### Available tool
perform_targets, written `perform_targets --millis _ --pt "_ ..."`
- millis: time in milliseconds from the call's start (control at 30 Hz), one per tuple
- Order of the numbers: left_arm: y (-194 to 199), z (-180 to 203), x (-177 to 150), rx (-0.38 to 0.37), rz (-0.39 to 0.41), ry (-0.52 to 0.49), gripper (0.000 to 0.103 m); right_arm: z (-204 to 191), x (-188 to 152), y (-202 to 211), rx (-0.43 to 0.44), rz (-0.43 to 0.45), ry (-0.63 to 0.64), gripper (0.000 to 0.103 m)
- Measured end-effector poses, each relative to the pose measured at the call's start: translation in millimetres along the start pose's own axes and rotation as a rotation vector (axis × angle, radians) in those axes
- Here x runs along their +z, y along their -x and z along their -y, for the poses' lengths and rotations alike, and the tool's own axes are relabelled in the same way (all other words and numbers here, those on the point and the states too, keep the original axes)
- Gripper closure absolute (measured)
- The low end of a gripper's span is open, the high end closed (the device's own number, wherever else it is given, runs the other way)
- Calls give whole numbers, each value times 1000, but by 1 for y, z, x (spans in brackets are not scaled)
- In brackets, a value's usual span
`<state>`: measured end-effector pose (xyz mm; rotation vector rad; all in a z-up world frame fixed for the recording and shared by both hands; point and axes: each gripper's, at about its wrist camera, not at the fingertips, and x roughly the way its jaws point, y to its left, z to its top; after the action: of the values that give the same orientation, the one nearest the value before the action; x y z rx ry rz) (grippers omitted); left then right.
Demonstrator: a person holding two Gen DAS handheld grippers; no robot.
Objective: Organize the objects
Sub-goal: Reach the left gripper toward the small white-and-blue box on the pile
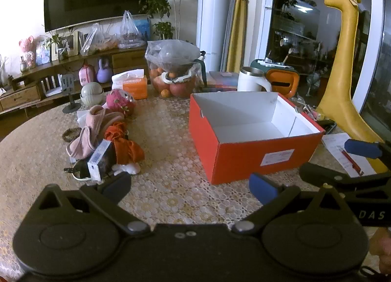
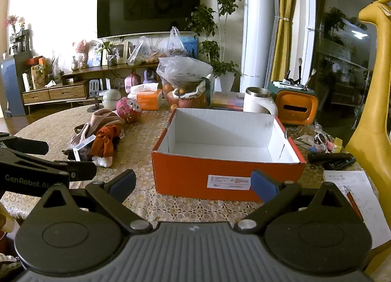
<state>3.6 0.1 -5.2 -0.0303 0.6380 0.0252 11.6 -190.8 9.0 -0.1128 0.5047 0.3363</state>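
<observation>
An open orange shoe box (image 1: 244, 155) (image 2: 227, 172) with a white empty inside stands on the round table. Left of it lies a pile: pink slippers (image 1: 90, 133) (image 2: 97, 120), an orange cloth (image 1: 124, 145) (image 2: 105, 142), a small dark box with a white label (image 1: 100, 159) (image 2: 81, 148), a black charger (image 1: 78, 169) and a pink plush toy (image 1: 119, 103) (image 2: 128, 109). My left gripper (image 1: 190, 189) is open and empty, above the table in front of the pile and box. My right gripper (image 2: 193, 184) is open and empty before the box's front wall.
At the table's back stand a bag of fruit (image 1: 173, 71), a tissue box (image 1: 134, 84), a white kettle (image 1: 251, 79) and an orange container (image 1: 283, 81). Papers with a red pen (image 2: 354, 199), a remote (image 2: 330, 158) and a yellow giraffe (image 2: 374, 111) are right.
</observation>
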Motion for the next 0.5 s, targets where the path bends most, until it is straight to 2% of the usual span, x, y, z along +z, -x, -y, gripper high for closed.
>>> perform_targets --millis 267,367,500 --pt "-11 4 6 10 4 -26 1 3 4 -13 4 -21 24 2" --pt "-19 -6 10 -11 4 8 1 13 7 -23 -2 -39 30 2" --pt "-37 -28 16 16 -30 72 1 39 16 -39 -40 -48 10 2"
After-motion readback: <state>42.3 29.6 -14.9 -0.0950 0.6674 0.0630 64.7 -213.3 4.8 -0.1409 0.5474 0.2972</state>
